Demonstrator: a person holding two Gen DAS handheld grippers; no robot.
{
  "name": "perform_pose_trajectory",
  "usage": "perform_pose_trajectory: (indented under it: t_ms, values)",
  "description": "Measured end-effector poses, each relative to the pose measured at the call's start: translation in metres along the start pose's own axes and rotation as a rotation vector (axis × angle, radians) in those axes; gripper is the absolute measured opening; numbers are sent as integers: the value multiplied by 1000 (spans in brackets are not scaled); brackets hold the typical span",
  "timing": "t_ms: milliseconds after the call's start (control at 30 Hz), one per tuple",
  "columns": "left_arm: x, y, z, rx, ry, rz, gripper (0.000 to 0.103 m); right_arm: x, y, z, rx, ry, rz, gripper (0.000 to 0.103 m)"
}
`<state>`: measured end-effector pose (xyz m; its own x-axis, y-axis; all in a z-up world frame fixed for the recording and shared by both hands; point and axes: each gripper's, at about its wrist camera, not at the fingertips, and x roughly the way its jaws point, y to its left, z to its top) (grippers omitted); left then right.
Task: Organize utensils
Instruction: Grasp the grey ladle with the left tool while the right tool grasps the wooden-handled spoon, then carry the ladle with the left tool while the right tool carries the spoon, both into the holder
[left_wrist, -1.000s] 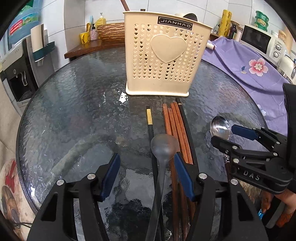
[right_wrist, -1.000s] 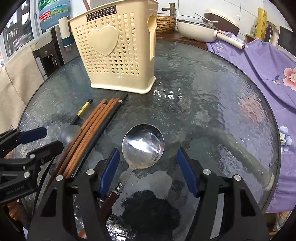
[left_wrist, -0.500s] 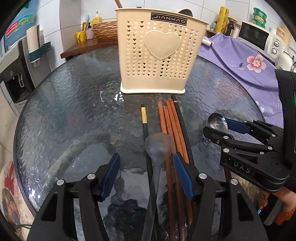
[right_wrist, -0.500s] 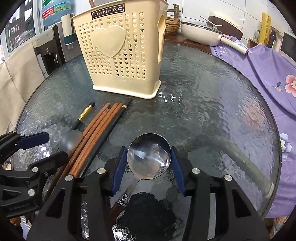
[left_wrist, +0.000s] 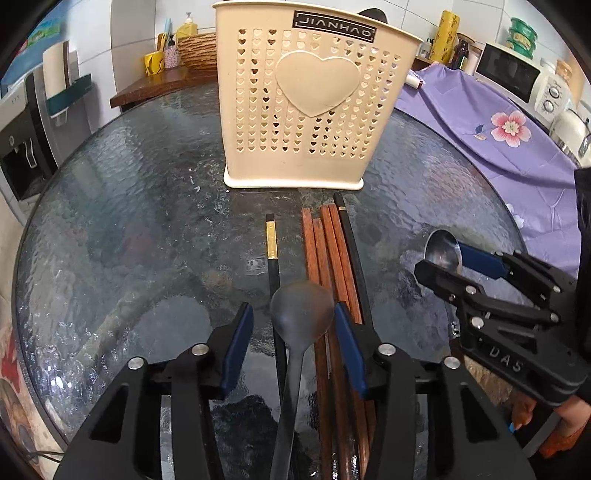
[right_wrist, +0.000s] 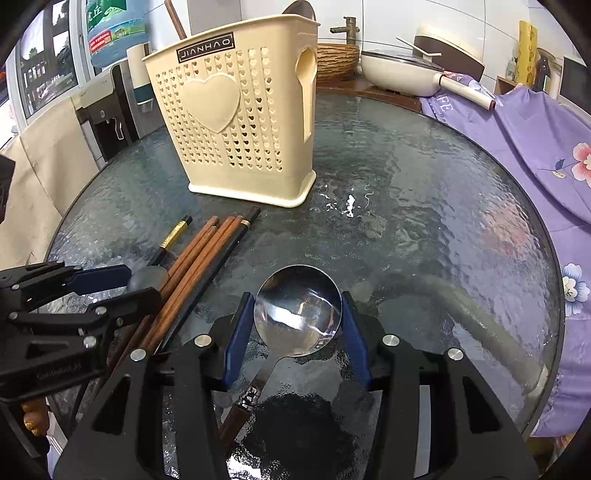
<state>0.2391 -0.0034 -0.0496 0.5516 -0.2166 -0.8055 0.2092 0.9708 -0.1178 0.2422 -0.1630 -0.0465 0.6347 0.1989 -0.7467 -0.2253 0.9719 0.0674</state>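
A cream utensil holder (left_wrist: 306, 107) with a heart stands on the round glass table (left_wrist: 129, 221); it also shows in the right wrist view (right_wrist: 236, 122). Brown and black chopsticks (left_wrist: 328, 254) lie in front of it. My left gripper (left_wrist: 293, 332) has narrowed around the bowl of a dark grey spoon (left_wrist: 301, 314); the right pad touches it, a gap shows on the left. My right gripper (right_wrist: 297, 325) is shut on the bowl of a steel spoon (right_wrist: 297, 310) with a wooden handle.
A purple flowered cloth (left_wrist: 498, 125) covers the surface to the right. A white pan (right_wrist: 399, 70) and a woven basket (right_wrist: 338, 61) sit beyond the table. A water dispenser (left_wrist: 26, 125) stands to the left.
Both grippers have narrowed around their spoons. The right one closed onto the steel spoon's bowl. Both views moved closer to the utensil holder.
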Motion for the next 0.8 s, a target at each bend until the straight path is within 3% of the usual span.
perform_pose_trajectory:
  t_ms: [100,467,800]
  values:
    - [1,0,2,-8,6,-14,35,0,0,-1,1,1,5,47]
    - [-6,9,2,-65,-16,-41,35,-4,-3,-1,19,-9,32,47]
    - [-52,18,17,-79,-175,-3,35,-32,-14,15,35,-91,126,47]
